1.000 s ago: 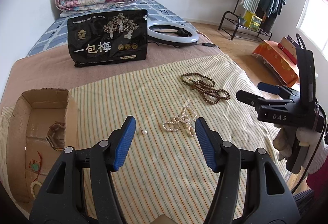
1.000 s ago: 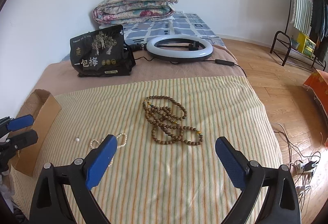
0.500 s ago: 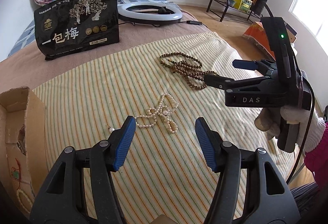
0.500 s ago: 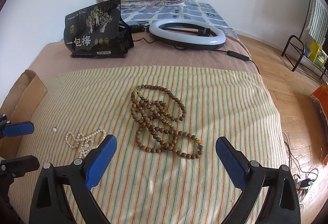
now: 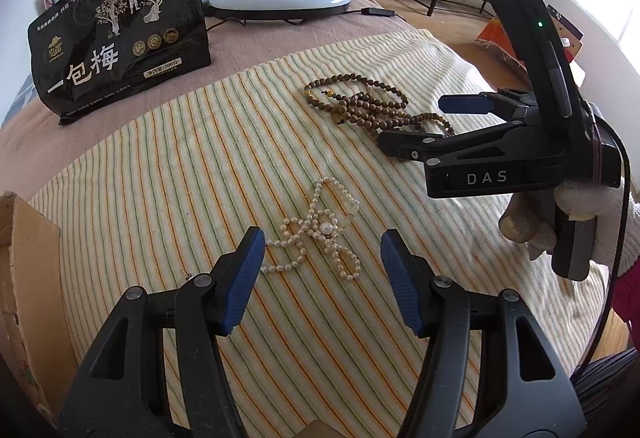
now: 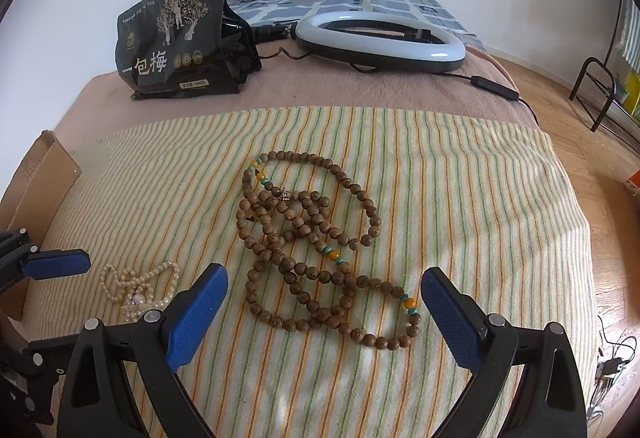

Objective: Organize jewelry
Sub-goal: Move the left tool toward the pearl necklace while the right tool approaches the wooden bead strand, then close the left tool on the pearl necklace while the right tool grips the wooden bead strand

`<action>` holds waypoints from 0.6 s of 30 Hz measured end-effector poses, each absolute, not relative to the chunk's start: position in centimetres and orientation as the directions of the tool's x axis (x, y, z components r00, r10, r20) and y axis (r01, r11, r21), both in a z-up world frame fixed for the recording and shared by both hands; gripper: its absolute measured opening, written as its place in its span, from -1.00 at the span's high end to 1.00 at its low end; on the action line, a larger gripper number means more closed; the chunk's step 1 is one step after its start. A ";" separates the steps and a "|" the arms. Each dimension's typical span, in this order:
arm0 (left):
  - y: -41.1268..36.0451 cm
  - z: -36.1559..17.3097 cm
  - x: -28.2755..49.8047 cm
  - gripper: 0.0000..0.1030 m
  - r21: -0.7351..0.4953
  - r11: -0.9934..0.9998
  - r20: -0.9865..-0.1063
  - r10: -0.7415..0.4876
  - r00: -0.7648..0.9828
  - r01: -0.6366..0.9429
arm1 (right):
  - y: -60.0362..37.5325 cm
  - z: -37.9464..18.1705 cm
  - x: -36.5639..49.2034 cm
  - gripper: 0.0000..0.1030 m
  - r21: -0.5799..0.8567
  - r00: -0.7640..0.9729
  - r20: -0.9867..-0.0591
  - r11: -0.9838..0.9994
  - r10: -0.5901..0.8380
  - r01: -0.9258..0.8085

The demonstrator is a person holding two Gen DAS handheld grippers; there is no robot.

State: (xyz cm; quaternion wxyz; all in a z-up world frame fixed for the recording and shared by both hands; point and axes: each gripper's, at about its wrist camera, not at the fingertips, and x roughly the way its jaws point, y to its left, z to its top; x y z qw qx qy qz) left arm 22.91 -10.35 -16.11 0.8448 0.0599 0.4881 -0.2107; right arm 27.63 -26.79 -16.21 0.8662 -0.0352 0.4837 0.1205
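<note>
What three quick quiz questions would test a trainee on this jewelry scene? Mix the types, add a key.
1. True or false: the left gripper is shut on the pearl necklace.
2. Which piece lies in front of the right gripper? A) pearl necklace B) wooden bead strand C) ring light
3. Fill in: both pieces of jewelry lie on the ______ towel.

Key: 1 false, its jaws are open and empty above the pearls. 2 B. 3 striped.
</note>
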 end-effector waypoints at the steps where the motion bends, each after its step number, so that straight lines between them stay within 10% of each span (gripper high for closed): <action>1: -10.3 -16.4 23.1 -0.20 -0.101 0.905 -0.853 -0.293 0.432 0.414 | -26.8 -16.5 27.8 -0.91 0.056 0.501 -0.848 0.969 0.174 -0.241; 18: -10.7 -19.1 24.7 -0.13 -0.056 0.910 -0.870 -0.246 0.427 0.411 | -25.7 -17.7 29.9 -1.00 0.023 0.492 -0.860 0.974 0.134 -0.225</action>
